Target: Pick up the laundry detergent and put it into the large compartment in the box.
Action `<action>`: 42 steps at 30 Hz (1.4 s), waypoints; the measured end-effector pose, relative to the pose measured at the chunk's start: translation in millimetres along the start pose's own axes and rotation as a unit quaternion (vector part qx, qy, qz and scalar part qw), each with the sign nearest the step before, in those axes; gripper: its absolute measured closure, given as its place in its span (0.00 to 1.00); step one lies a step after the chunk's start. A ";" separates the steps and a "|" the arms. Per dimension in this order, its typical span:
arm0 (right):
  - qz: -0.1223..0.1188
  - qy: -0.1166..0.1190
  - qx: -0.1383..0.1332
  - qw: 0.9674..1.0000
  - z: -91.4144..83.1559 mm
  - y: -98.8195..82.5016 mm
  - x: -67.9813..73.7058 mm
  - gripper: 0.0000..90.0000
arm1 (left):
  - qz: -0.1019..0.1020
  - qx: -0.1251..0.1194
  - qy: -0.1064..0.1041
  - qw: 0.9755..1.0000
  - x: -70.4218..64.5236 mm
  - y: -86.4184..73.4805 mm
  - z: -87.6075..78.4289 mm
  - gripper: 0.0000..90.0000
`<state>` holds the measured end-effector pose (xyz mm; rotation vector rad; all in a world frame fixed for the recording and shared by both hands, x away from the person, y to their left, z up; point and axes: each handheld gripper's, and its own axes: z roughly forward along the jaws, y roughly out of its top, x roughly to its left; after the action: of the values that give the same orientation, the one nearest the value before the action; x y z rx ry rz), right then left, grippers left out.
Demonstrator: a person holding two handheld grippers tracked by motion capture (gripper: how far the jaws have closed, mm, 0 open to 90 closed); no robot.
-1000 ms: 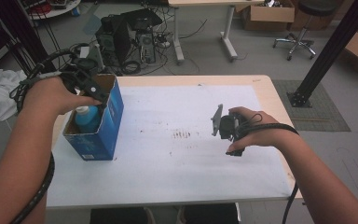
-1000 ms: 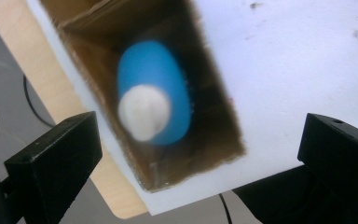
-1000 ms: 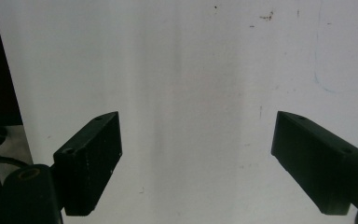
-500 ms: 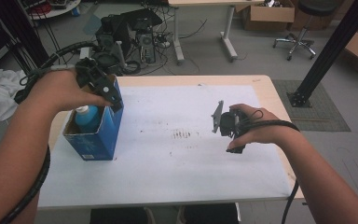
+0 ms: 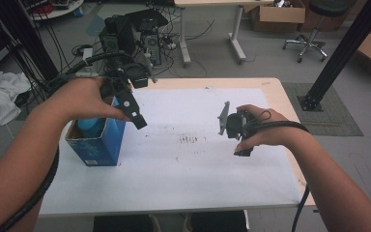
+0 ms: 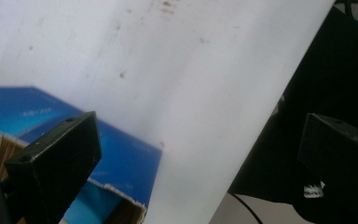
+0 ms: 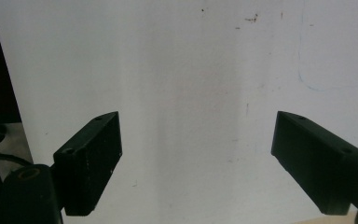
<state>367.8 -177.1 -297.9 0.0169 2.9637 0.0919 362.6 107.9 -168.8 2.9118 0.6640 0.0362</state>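
Grey floor [image 5: 251, 53], tangled cables [image 5: 174, 29], cardboard boxes [image 5: 270, 14].

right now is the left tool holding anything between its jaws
No, in the left gripper view the left tool has its jaws spread wide with nothing between them, above the open blue box and the white table sheet.

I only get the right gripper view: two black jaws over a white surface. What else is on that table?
Observer: A blue cardboard box stands open at the table's left edge, in the high view.
Operator: Anything inside it?
Observer: Yes, a light blue rounded object sits in it; I cannot tell what it is.
Operator: Where is the other gripper?
Observer: The left gripper is held beside the box's right edge, above the white table, jaws apart and holding nothing.
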 end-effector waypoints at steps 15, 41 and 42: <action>0.002 0.006 0.004 1.000 -2.5 4.1 -8.2 0.18 | 0.159 0.022 -0.024 0.987 -27.2 29.4 27.3 0.00; 0.002 0.009 0.010 1.000 -3.3 5.3 -12.0 0.18 | 0.219 0.066 -0.029 0.973 -19.5 30.5 52.9 0.00; 0.001 0.010 0.011 1.000 -2.8 5.7 -12.6 0.18 | 0.218 0.066 -0.029 0.973 -19.2 30.2 52.9 0.00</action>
<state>379.8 -171.7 -292.6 0.0232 2.9843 0.0609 361.3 65.1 -216.1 3.1119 0.0085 -0.0454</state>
